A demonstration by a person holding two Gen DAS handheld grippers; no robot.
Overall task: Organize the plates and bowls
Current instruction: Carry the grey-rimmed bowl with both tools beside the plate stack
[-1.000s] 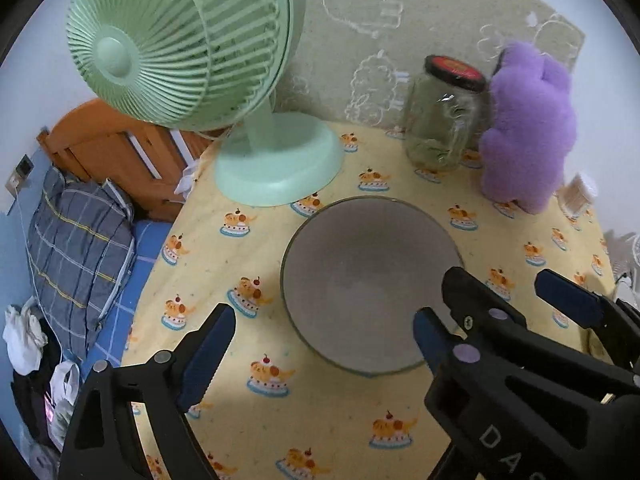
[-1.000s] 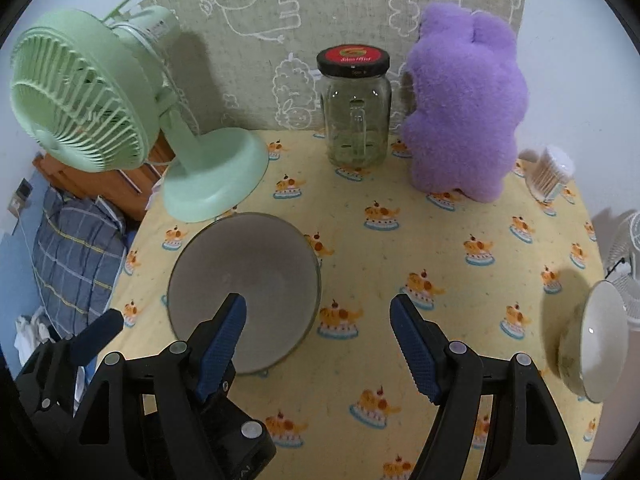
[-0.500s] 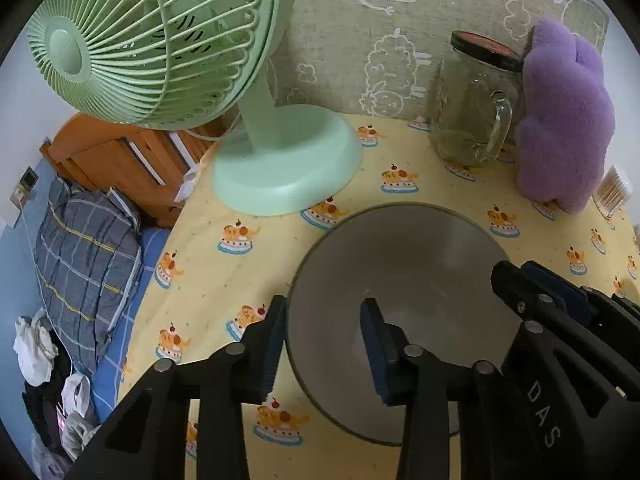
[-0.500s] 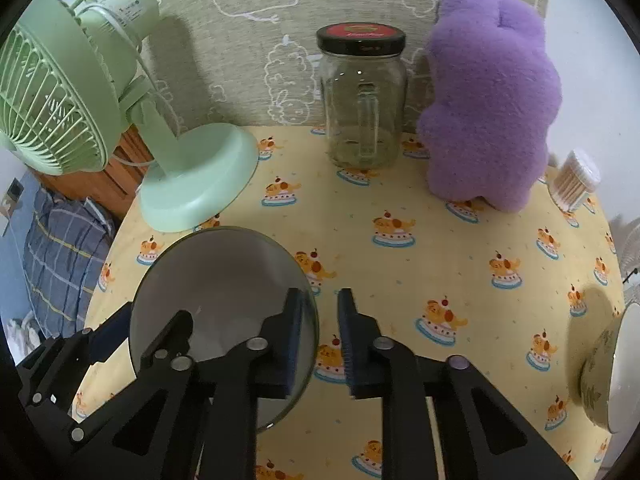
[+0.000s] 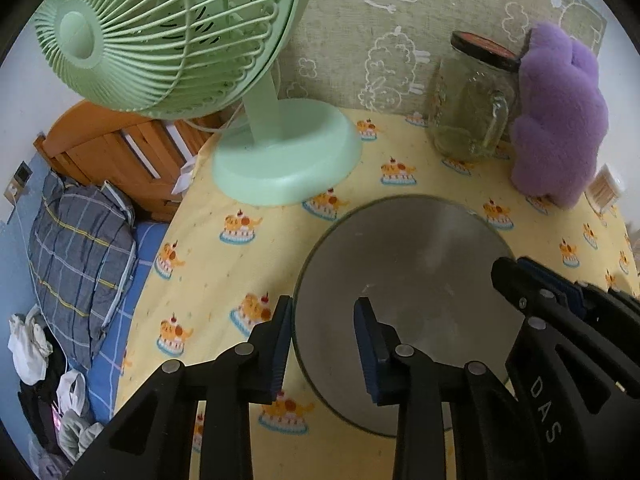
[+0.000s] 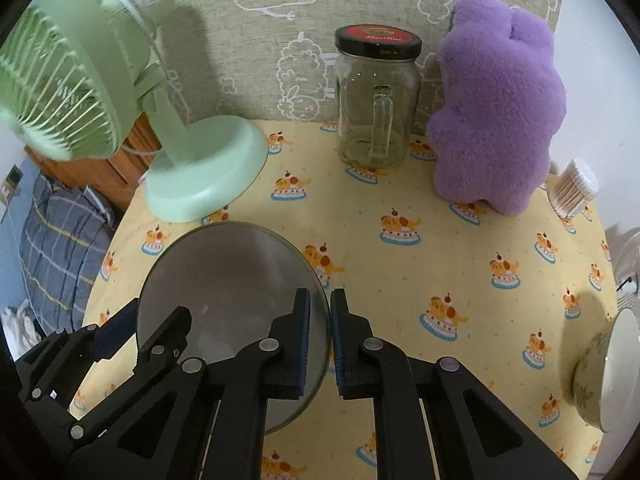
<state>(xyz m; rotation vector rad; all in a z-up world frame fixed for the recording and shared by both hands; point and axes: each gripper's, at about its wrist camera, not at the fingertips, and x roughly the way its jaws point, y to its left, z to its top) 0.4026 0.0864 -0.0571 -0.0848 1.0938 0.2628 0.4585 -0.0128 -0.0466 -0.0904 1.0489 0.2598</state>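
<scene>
Both tongs have clamped onto the grey bowl (image 5: 404, 280) from opposite sides. With our left gripper (image 5: 322, 340) we pinch the bowl's left rim, one blue pad outside the wall and the other inside over the bowl's floor. With our right gripper (image 6: 320, 336) we pinch the right rim, its two pads drawn almost together with only the thin wall between them.

Reading the tablecloth (image 6: 460, 248) from left to right: off its left edge lie a wooden bed frame (image 5: 120, 148) and a checked pillow (image 5: 76, 248) on blue bedding. At the back left corner stands the green fan (image 5: 168, 32), its round base (image 5: 286, 152) planted on the cloth just behind the bowl. The grey bowl sits near the front edge, left of the middle. Behind it, toward the back edge, stands the glass jar (image 6: 376, 112) with a handle and a dark lid, upright and closed. Just right of the jar a purple plush toy (image 6: 496, 120) leans at the back. Further right, near the right edge, stands a small tub of cotton swabs (image 6: 574, 188). At the front right corner a cream bowl (image 6: 604, 376) with a pale inside sits well apart from the grey one, cut off by the edge of the right wrist view.
</scene>
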